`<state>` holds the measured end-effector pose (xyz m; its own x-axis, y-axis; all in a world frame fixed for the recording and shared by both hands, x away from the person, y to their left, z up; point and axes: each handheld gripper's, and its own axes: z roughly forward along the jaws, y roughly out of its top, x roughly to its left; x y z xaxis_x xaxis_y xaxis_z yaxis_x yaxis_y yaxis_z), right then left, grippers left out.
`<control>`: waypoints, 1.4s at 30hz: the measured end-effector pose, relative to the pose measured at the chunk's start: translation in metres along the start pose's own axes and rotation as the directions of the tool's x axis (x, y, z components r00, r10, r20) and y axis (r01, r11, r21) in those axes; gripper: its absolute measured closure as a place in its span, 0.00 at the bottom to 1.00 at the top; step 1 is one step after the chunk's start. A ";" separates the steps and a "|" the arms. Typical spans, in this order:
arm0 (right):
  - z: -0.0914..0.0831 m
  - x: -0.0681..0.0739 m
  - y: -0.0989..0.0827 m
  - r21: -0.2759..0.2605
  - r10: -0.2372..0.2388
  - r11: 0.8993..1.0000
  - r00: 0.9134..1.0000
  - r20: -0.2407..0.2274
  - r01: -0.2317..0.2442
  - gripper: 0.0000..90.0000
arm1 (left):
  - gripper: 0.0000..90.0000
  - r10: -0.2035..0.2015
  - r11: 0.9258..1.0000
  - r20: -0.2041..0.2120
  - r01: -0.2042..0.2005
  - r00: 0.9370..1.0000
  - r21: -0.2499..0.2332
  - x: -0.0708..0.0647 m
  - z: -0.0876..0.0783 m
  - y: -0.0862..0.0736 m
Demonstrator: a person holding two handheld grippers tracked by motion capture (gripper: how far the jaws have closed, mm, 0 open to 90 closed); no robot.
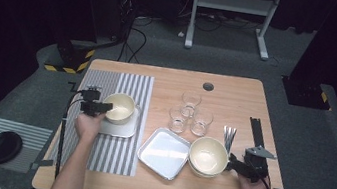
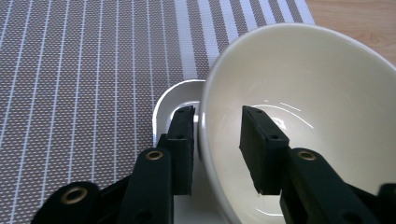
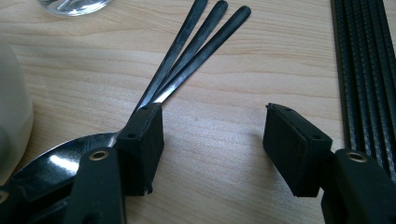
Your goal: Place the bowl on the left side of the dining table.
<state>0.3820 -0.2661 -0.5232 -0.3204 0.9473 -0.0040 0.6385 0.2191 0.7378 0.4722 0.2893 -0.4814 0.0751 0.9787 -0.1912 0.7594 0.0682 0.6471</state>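
A cream bowl [image 1: 121, 107] [image 2: 317, 93] sits on a white square plate [image 1: 121, 129] [image 2: 173, 98] on the striped placemat [image 1: 112, 154]. My left gripper [image 1: 106, 107] [image 2: 217, 112] straddles the bowl's near rim, one jaw outside and one inside. There is a gap between the inner pad and the wall, so it is open. My right gripper [image 1: 231, 163] [image 3: 212, 140] stands open over bare wood, beside a stack of cream bowls [image 1: 208, 156]. Its left jaw hovers above the heads of three dark-handled spoons [image 3: 187, 56] [image 1: 229, 134].
A silver square tray [image 1: 164, 152] lies between the placemat and the bowl stack. Three glasses [image 1: 189, 113] stand behind it. A black slatted strip [image 1: 257, 130] [image 3: 369, 60] lies along the right side. A black dish [image 1: 2, 146] rests on a mat on the floor at left.
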 end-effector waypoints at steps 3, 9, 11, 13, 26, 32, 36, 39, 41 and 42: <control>0.000 0.000 0.000 0.005 0.005 1.000 1.000 -0.002 -0.005 0.42 | 0.67 0.007 1.000 0.001 -0.007 1.000 -0.009 -0.002 -0.002 0.000; 0.000 0.000 0.000 0.006 0.006 1.000 1.000 -0.002 -0.006 0.42 | 0.54 0.027 0.999 -0.014 -0.028 1.000 -0.032 -0.008 -0.005 -0.001; 0.000 0.000 0.000 0.007 0.007 1.000 1.000 -0.002 -0.007 0.42 | 0.51 0.031 0.999 -0.023 -0.032 0.999 -0.036 -0.010 -0.007 -0.002; 0.000 0.000 0.000 0.002 0.001 1.000 1.000 -0.001 -0.001 0.42 | 0.48 0.041 0.998 -0.030 -0.043 0.999 -0.043 -0.011 -0.008 -0.002; 0.000 0.000 0.000 0.007 0.007 1.000 1.000 -0.002 -0.007 0.42 | 0.37 0.046 0.997 -0.039 -0.049 0.998 -0.064 -0.014 -0.025 -0.001; 0.000 0.000 0.000 0.007 0.007 1.000 1.000 -0.002 -0.007 0.42 | 0.36 0.052 0.993 -0.017 -0.053 0.999 -0.106 -0.020 -0.036 -0.002; 0.000 0.000 0.000 0.001 0.000 1.000 1.000 -0.001 0.000 0.42 | 0.36 0.055 0.993 0.014 -0.053 0.998 -0.110 -0.025 -0.042 -0.003; 0.000 0.000 0.000 0.007 0.007 1.000 1.000 -0.002 -0.007 0.42 | 0.36 0.078 0.991 0.023 -0.075 0.997 -0.108 -0.026 -0.044 -0.003; 0.000 0.000 0.000 0.002 0.001 1.000 1.000 -0.002 -0.001 0.42 | 0.36 0.072 0.991 0.034 -0.067 0.997 -0.111 -0.030 -0.046 -0.005; 0.000 0.000 0.000 0.002 0.001 1.000 1.000 -0.002 -0.001 0.42 | 0.36 0.070 0.991 0.045 -0.064 0.997 -0.114 -0.031 -0.046 -0.005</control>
<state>0.3820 -0.2663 -0.5231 -0.3209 0.9471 -0.0024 0.6401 0.2188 0.7365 0.4361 0.2671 -0.4447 0.1567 0.9714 -0.1785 0.6740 0.0269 0.7383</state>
